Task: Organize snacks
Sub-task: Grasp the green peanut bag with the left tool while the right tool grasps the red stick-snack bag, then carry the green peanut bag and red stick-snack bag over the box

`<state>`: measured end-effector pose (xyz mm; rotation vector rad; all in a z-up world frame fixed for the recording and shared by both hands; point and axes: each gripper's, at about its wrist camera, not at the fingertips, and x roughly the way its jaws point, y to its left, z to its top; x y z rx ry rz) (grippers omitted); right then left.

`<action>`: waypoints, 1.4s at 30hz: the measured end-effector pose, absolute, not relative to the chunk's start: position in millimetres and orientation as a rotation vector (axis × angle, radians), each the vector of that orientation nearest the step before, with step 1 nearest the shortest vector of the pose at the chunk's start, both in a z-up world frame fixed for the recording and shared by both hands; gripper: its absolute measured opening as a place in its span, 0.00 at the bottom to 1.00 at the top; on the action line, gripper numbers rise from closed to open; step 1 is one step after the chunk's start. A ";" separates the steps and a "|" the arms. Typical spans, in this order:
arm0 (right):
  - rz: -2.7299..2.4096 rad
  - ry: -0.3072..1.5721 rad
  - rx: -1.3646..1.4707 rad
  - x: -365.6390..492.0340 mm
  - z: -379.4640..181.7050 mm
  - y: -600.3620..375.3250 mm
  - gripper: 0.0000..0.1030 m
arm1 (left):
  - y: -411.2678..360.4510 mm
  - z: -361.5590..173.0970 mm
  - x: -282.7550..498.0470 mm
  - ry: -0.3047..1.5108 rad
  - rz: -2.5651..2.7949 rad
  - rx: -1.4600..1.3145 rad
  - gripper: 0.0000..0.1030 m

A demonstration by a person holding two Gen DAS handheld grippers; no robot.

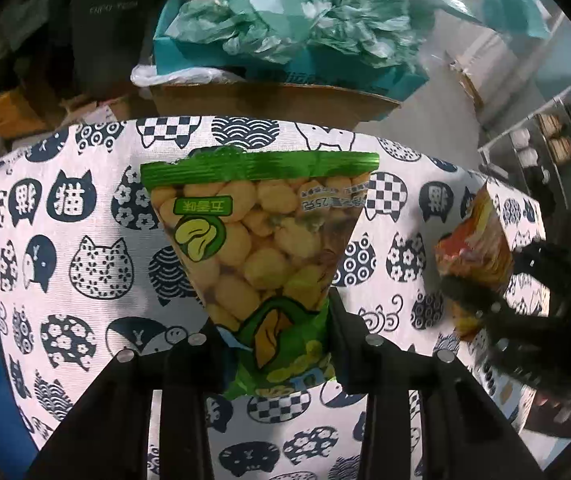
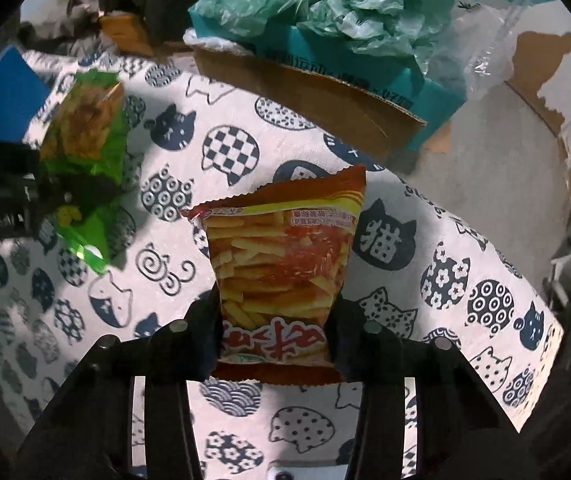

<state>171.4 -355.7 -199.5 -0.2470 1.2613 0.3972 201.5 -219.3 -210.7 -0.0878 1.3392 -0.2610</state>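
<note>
Left tongs (image 1: 273, 344) pinch a green broad-bean packet (image 1: 261, 248); right tongs (image 2: 273, 332) pinch a red fries packet (image 2: 285, 276). Both slippery packets, held by their lower ends at frame centre, could slide out.

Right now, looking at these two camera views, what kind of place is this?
Probably a cluttered storage or work room, not a tidy kitchen. A table under a cat-print cloth backs onto a cardboard box stuffed with green plastic bags. Each gripper holds a snack: green bean packet, red fries packet.

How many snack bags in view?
2. The green bean snack bag is held in the left tool; the red fries snack bag in the right tool. Others may lie out of frame.
</note>
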 end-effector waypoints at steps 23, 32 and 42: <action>0.352 1.179 -0.124 126.9 -124.5 -317.0 0.40 | -176.1 -129.3 134.2 1.154 -0.271 0.126 0.34; 0.377 1.138 -0.122 98.3 -91.2 -284.4 0.40 | -155.4 -90.6 100.1 1.076 -0.275 0.176 0.34; 0.421 1.116 -0.099 72.2 -67.0 -243.3 0.40 | -117.5 -60.6 74.1 1.037 -0.271 0.183 0.34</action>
